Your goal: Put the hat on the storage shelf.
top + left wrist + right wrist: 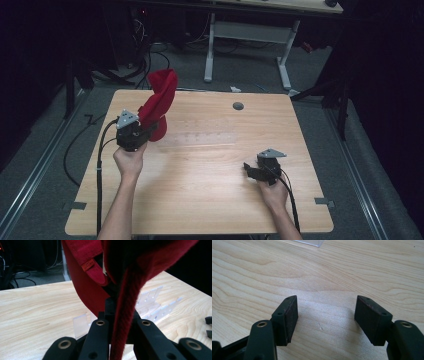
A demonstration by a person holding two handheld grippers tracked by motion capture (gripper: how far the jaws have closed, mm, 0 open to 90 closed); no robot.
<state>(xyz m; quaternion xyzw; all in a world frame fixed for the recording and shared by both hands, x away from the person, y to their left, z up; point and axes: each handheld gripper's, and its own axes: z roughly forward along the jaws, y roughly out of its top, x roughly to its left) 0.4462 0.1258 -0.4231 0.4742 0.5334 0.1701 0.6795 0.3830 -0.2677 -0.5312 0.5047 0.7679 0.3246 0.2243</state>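
Note:
A red cap (159,97) hangs lifted above the table's back left, and my left gripper (146,128) is shut on its edge. In the left gripper view the cap's red fabric (87,265) runs down between the closed jaws of my left gripper (117,315), with a small orange label on a strap. Near the front right, my right gripper (248,170) rests low over the wood. Its jaws stand open with nothing between them in the right gripper view (327,315).
A clear acrylic stand (152,305) sits on the wooden table (210,200) behind the cap, and its edge shows as a clear acrylic piece (309,242). A round grommet hole (238,106) lies at the back. Another desk's white legs (285,60) stand beyond the table.

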